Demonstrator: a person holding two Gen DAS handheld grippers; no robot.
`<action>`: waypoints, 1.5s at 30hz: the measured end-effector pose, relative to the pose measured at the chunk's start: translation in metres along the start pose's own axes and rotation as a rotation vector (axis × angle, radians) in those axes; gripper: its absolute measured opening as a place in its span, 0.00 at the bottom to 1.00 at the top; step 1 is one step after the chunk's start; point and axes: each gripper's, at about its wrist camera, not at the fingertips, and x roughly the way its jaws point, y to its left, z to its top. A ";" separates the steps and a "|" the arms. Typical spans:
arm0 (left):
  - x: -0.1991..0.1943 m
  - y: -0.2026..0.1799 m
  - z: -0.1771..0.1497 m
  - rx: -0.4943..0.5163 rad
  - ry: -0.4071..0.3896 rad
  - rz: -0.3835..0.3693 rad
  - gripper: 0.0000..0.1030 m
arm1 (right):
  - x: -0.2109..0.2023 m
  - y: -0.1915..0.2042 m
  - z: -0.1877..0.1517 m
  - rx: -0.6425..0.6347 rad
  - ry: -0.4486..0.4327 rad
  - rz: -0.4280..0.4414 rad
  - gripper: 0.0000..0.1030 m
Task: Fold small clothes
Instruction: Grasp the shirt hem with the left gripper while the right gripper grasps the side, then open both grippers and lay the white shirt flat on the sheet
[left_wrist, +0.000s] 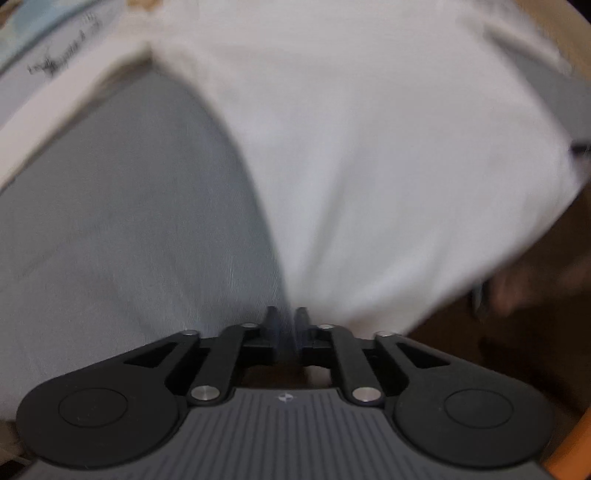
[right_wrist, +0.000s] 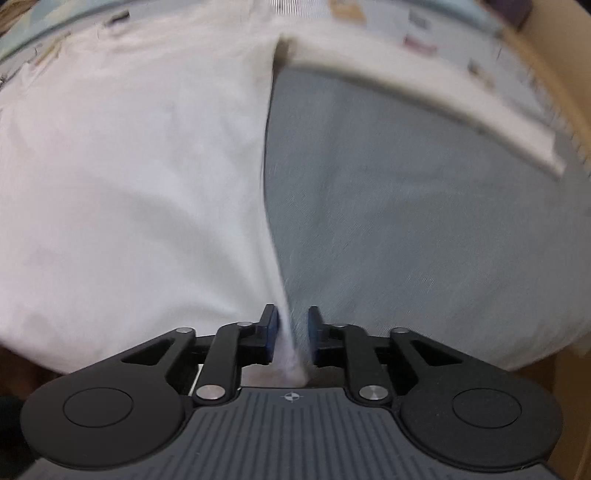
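A: How many things are there to count?

B: One white garment (left_wrist: 369, 155), two grippers, one grey-blue cloth surface (left_wrist: 122, 240) beneath. A pale band (right_wrist: 424, 92) runs along the far edge of that surface in both wrist views.

A: Any writing or labels?

B: Some dark scribbles at the upper left of the left wrist view, and small coloured patches far off in the right wrist view. Both are too blurred to read.

A: The left gripper (left_wrist: 287, 317)?

B: Its jaws stand nearly together, clamped on the near edge of the white garment, which fans out from the fingertips across the cloth surface.

A: And the right gripper (right_wrist: 291, 317)?

B: A slightly wider gap, with a bunched strip of the same white fabric running down between the blue pads (right_wrist: 271, 328). It lies against the left pad; whether the right one touches it I cannot tell.

A: Where does the garment lie?

B: Spread over the grey-blue surface, its near edge pinched up at both grippers.
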 end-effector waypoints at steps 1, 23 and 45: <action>-0.006 -0.002 0.005 -0.008 -0.037 -0.032 0.18 | -0.004 0.001 0.000 0.001 -0.024 0.028 0.22; -0.041 0.011 0.092 -0.194 -0.242 0.125 0.48 | -0.087 0.047 0.128 0.015 -0.404 0.088 0.48; -0.106 0.131 0.158 -0.522 -0.558 0.357 0.68 | -0.034 0.131 0.205 0.044 -0.503 0.160 0.61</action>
